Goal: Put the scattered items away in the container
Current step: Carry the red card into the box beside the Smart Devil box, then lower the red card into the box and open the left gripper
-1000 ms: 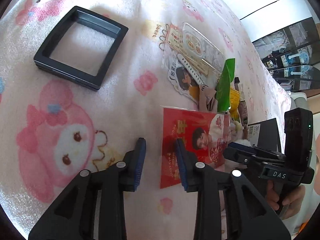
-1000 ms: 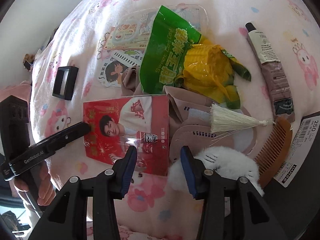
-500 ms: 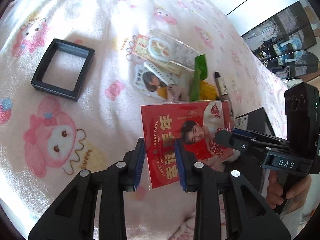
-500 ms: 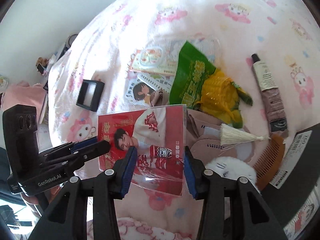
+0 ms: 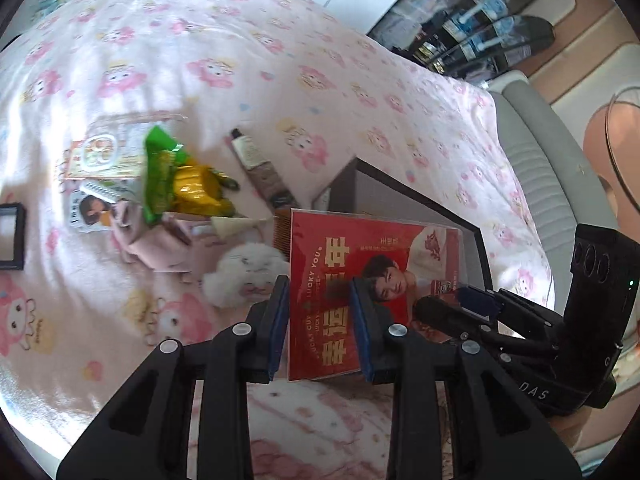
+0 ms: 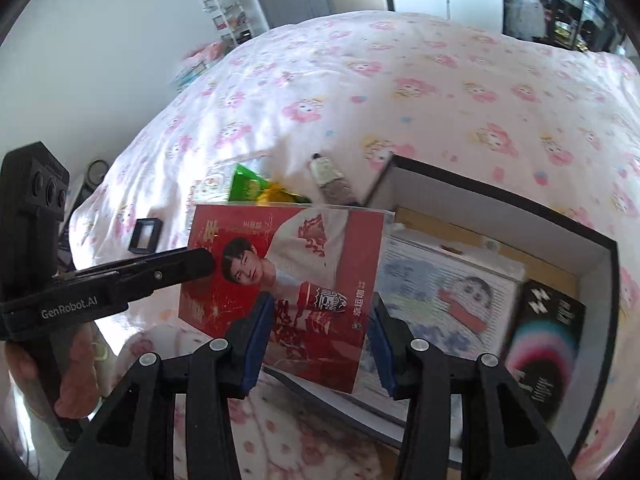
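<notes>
A red photo card in a clear sleeve [image 5: 360,280] is held in the air, level, between both grippers, above the near edge of the black box [image 6: 600,264]. My left gripper [image 5: 322,326] grips its left edge; in the right wrist view its fingers [image 6: 168,270] are pinched flat on the card [image 6: 304,264]. My right gripper [image 6: 318,346] grips the card's near edge; in the left wrist view its fingertips [image 5: 448,308] are pinched on it. The box holds a printed sheet [image 6: 448,292] and a small black carton [image 6: 544,320].
Loose on the pink blanket: green-yellow snack bag [image 5: 176,176], brown tube [image 5: 260,168], wooden comb [image 5: 282,232], white fluffy toy [image 5: 248,272], pink pouch [image 5: 156,240], cards [image 5: 104,152], black square frame [image 5: 10,236]. Shelves and cabinets stand beyond the bed.
Both grippers have lifted the red card off the blanket and carried it right, from beside the pile to over the box. Both views have swung towards the box.
</notes>
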Action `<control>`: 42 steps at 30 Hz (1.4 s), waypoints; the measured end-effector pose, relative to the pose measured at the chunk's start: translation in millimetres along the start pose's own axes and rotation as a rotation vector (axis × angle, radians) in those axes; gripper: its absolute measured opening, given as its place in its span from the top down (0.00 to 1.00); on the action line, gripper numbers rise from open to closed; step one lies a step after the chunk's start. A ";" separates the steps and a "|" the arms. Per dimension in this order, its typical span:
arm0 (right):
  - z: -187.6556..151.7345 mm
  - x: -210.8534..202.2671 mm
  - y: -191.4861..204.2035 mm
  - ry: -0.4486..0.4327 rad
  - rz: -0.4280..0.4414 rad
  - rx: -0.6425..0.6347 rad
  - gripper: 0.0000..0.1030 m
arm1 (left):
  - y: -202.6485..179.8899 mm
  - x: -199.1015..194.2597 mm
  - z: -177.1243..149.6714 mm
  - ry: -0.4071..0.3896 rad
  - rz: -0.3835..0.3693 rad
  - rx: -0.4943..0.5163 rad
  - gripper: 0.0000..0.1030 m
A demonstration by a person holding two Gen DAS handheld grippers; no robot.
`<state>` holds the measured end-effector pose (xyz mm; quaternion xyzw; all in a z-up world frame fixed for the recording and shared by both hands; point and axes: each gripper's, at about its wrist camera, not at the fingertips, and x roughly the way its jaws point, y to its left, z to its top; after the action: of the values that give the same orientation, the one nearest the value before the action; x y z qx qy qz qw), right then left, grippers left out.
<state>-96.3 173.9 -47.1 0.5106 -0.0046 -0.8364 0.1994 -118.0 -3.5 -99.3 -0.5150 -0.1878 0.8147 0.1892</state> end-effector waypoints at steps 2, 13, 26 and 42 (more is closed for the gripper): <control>-14.1 -8.5 -28.6 -0.012 -0.032 0.056 0.58 | -28.2 21.6 1.5 0.037 -0.013 0.051 0.73; -69.1 -17.1 -129.4 -0.004 -0.213 0.279 0.58 | -102.1 150.5 -28.3 0.322 -0.112 0.137 0.72; -82.7 -7.3 -133.5 0.023 -0.260 0.270 0.58 | -107.2 149.9 -44.8 0.332 -0.090 0.158 0.69; -77.0 -30.2 -145.2 -0.045 -0.212 0.312 0.58 | -113.7 127.3 -53.3 0.261 -0.090 0.148 0.69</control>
<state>-66.1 332.8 -88.9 0.5143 -0.0849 -0.8529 0.0283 -107.1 163.8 -161.4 -0.5921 -0.1240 0.7432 0.2859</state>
